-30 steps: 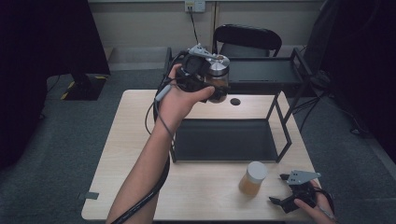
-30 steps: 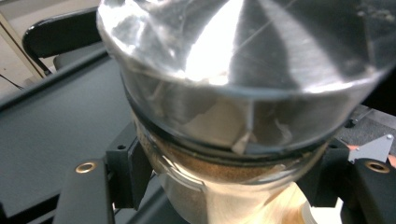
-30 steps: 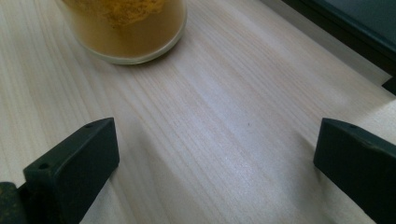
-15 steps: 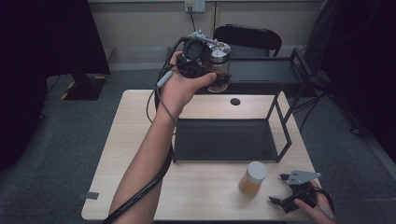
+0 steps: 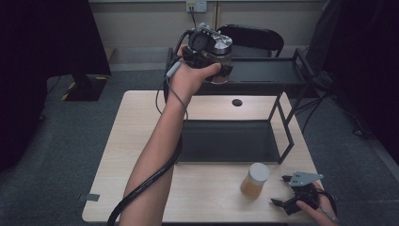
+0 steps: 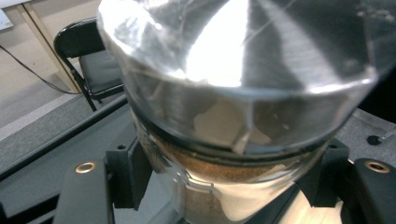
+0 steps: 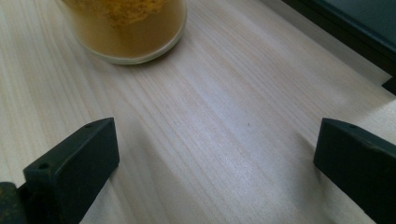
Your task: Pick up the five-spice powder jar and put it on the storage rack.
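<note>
My left gripper (image 5: pixel 217 63) is raised over the upper shelf of a black rack (image 5: pixel 263 73), shut on a glass jar (image 5: pixel 221 47) with a silver lid and brown powder inside. In the left gripper view that jar (image 6: pixel 233 116) sits squeezed between both black jaws, tilted toward the camera. A second jar (image 5: pixel 254 179) with a cream lid and amber contents stands on the wooden table (image 5: pixel 141 141) near the front right. My right gripper (image 5: pixel 281 190) rests open just right of it, and the right gripper view has the amber jar (image 7: pixel 126 28) ahead of the spread fingers (image 7: pixel 70 172).
The rack's lower tray (image 5: pixel 226 141) lies on the middle of the table. A round cable hole (image 5: pixel 237 102) is in the tabletop behind it. A black folding chair (image 5: pixel 254 35) stands beyond the rack. The left gripper's cable (image 5: pixel 141 188) trails along the forearm.
The left hand has carried the silver-lidded jar upward and farther back toward the rack's upper shelf. The right gripper and the amber jar have stayed put.
</note>
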The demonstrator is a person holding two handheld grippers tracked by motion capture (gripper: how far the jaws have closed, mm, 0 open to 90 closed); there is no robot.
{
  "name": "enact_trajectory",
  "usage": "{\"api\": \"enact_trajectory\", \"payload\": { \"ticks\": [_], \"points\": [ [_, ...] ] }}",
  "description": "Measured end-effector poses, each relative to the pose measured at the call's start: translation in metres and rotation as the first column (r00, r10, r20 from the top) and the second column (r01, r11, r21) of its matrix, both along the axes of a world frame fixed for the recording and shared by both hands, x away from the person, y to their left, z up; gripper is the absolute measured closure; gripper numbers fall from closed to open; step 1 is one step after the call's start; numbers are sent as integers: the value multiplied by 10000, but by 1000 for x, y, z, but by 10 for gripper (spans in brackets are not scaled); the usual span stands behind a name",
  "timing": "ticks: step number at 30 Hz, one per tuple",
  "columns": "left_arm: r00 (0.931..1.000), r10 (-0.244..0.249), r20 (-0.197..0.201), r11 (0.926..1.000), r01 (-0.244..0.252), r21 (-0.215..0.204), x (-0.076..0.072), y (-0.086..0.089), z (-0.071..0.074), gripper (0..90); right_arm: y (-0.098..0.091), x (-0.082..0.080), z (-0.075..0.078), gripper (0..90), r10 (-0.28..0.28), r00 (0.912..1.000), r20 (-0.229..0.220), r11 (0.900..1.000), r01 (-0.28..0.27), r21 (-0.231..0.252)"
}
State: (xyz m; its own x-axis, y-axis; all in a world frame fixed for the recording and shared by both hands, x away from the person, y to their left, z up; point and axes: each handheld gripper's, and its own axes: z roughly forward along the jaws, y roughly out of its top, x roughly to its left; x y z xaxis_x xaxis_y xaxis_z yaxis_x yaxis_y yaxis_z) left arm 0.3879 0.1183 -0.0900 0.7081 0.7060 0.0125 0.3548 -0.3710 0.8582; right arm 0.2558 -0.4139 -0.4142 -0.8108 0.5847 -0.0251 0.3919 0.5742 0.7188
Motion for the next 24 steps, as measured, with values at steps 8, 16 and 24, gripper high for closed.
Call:
{"api": "enact_trajectory", "payload": {
  "ticks": [8,16,24],
  "points": [
    [9989,460,-82,9989,-459,129,13,-6,-8,309,0,0,0,0,1,10000,3,10000,-1,-1],
    [9967,801,-117,9968,-800,66,17,-5,-14,309,0,0,0,0,0,10000,2,10000,0,-1],
    [9956,928,-136,9957,-927,73,18,-6,-16,309,0,0,0,0,-1,10000,1,10000,1,-2]
  ]
}}
